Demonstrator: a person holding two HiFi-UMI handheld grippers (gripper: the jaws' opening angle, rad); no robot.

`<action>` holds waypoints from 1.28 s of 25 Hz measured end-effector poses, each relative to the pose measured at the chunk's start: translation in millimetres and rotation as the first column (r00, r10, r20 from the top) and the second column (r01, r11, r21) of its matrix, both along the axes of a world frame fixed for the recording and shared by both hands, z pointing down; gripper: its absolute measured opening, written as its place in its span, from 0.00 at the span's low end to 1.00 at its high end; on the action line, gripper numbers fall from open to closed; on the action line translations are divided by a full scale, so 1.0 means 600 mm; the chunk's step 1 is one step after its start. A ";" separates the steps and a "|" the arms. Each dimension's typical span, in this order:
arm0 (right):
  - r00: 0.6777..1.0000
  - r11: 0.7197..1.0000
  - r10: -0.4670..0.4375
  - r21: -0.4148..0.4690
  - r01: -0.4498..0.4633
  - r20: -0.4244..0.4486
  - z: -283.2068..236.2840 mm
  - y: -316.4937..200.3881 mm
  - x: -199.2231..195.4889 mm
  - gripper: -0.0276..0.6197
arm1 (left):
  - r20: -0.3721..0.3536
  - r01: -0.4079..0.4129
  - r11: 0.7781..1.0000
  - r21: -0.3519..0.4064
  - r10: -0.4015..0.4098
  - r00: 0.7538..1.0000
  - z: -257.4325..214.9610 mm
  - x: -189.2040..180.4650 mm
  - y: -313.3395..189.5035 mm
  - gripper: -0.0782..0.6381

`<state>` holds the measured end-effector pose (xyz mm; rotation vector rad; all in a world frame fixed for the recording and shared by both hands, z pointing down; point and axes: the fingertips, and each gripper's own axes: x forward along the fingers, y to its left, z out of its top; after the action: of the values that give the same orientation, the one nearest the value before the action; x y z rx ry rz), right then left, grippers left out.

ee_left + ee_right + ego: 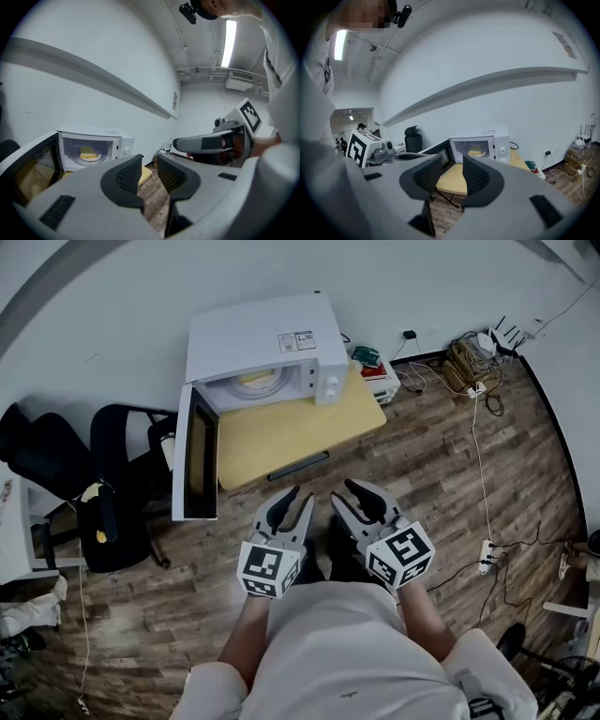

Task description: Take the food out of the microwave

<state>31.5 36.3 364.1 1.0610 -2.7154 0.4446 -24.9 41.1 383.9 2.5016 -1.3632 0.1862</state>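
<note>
A white microwave [253,338] stands on a low yellow table [291,427] against the wall, its door [195,454] swung fully open to the left. Inside, yellow food [255,381] lies on a white plate; it also shows in the left gripper view, food [88,152], and in the right gripper view, food [475,151]. Both grippers hover side by side over the wooden floor, well short of the table. My left gripper [291,499] [149,165] has a narrow gap between its jaws and holds nothing. My right gripper [345,493] [453,171] stands open and empty.
Black office chairs [127,432] and a dark bag [98,521] stand left of the open door. A red and white box [380,379] sits right of the table. Cables and a power strip [487,555] trail over the floor at the right, near a router [506,334].
</note>
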 end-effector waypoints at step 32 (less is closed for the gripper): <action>0.925 0.925 -0.374 -0.047 0.378 0.070 0.033 -0.233 0.005 0.23 | 0.093 0.349 0.935 -0.061 -0.343 0.935 0.066 0.014 -0.233 0.25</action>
<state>34.4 -103.6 384.1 0.4954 -2.8445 0.4909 -16.4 -98.9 423.3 2.1674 -1.7666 0.2604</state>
